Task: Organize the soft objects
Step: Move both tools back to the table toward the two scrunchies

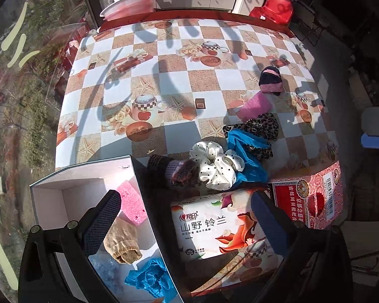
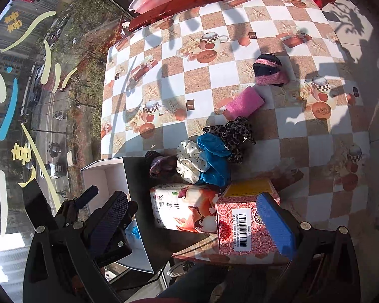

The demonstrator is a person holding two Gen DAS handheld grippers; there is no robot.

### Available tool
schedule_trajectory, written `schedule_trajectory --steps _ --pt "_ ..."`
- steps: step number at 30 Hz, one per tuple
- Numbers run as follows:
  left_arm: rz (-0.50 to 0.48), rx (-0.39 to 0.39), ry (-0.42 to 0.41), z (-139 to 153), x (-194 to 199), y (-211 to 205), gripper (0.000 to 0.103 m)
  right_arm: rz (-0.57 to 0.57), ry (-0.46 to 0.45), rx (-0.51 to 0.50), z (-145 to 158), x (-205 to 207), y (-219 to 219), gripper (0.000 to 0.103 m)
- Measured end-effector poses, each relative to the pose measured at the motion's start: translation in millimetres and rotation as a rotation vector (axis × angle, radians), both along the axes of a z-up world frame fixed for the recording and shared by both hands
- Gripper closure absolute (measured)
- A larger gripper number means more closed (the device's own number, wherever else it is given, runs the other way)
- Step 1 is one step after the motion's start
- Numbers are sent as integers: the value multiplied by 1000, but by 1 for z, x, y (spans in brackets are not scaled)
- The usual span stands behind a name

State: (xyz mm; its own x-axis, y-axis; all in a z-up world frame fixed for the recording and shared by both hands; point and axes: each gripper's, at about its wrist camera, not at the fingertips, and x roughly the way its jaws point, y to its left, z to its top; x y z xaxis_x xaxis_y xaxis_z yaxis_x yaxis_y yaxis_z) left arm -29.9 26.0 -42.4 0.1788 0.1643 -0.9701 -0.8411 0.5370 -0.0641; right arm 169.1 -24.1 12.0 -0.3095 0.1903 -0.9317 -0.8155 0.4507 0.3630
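Mid-sort: box [image 1: 50,197] part filled. Your left claw [image 1: 187,217] and right claw [image 2: 197,217] both apart, empty. Next: reach scrunchie [image 1: 216,169], pinch gently, carry to box.

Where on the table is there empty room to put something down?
Bare cloth fills the table's far and left part, beyond the white dotted scrunchie. Crowded: the near right, with scrunchies, pink sponge, tissue pack, red box.
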Motion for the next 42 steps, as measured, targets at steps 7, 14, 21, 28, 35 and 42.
schedule_trajectory --steps 7,14,21,28,35,42 --pt "-216 4 205 -42 55 10 0 -87 13 -45 -21 54 -17 0" --pt "-298 -28 354 -84 79 28 0 -64 24 -140 -74 82 -5 0" --pt "-339 -81 449 -117 96 40 0 51 66 -221 -144 71 44 0" --pt "-342 -74 556 -147 104 52 0 213 118 -317 -201 50 86 0" --pt "-335 -72 588 -160 110 63 0 319 -44 -355 -216 54 87 0" --pt "-277 75 598 -148 109 84 0 274 -251 -367 -219 83 52 0"
